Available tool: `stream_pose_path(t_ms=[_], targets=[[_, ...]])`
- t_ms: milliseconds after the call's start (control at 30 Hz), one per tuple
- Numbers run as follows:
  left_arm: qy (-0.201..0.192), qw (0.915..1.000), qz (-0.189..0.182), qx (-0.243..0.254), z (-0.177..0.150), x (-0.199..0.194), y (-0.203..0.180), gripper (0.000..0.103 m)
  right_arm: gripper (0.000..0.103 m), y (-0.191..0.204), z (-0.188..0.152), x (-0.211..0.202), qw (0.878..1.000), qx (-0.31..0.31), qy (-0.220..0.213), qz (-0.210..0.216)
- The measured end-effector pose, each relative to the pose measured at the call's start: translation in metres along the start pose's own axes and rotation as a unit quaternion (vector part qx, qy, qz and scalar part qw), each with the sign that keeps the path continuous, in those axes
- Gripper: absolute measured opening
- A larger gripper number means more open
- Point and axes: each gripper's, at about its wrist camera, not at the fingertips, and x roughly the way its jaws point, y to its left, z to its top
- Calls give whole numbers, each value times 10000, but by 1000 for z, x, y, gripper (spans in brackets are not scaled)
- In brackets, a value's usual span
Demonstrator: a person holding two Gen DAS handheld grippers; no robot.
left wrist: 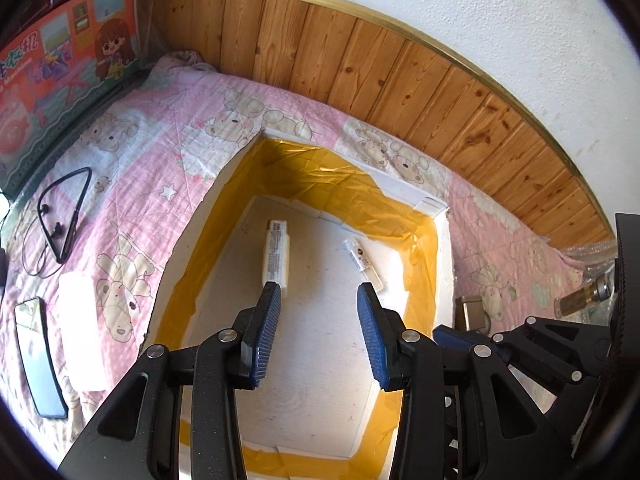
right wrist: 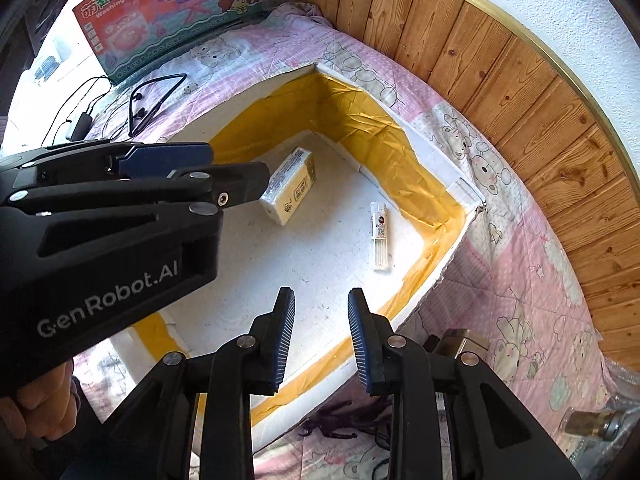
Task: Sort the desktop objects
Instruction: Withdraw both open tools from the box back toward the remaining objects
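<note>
Both my left claw and right claw hang parted and empty above the foam box; reaching for the earphones, I could snag their cord.

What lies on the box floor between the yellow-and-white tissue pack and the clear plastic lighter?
Nothing: in the right wrist view, only bare white foam floor separates the yellow-and-white tissue pack from the clear plastic lighter. They lie apart.

Black plastic left gripper: white "GenRobot.AI" on body. Orange-and-teal cardboard toy box: "Washing Machine" plus Chinese chars "萌趣洗衣机". Labels on items inside foam tray: too small to read.
</note>
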Motion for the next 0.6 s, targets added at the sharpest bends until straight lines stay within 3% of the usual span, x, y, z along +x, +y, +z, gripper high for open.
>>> stream_pose_path(t_ms=[600], targets=[[-148, 9999, -62, -41, -42, -40, 4, 42, 35, 31, -51, -57, 9984, 77, -553, -125]])
